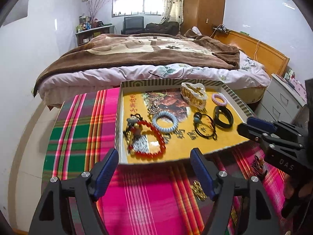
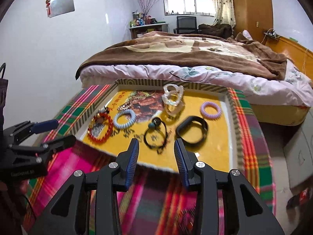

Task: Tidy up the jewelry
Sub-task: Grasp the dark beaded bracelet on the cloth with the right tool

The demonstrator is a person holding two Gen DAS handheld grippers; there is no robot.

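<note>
A shallow yellow-lined box lid lies on a plaid cloth. In it are a red bead bracelet, a pale blue coil hair tie, a black hair tie with a teal bead, a black band, a lilac coil tie and a clear claw clip. My left gripper is open and empty at the lid's near edge. My right gripper is open and empty over the near edge. Gold and dark pieces lie on the cloth.
The plaid cloth covers a small table. A bed with a brown blanket stands just behind it. A white drawer unit is at the right. White walls close the left side.
</note>
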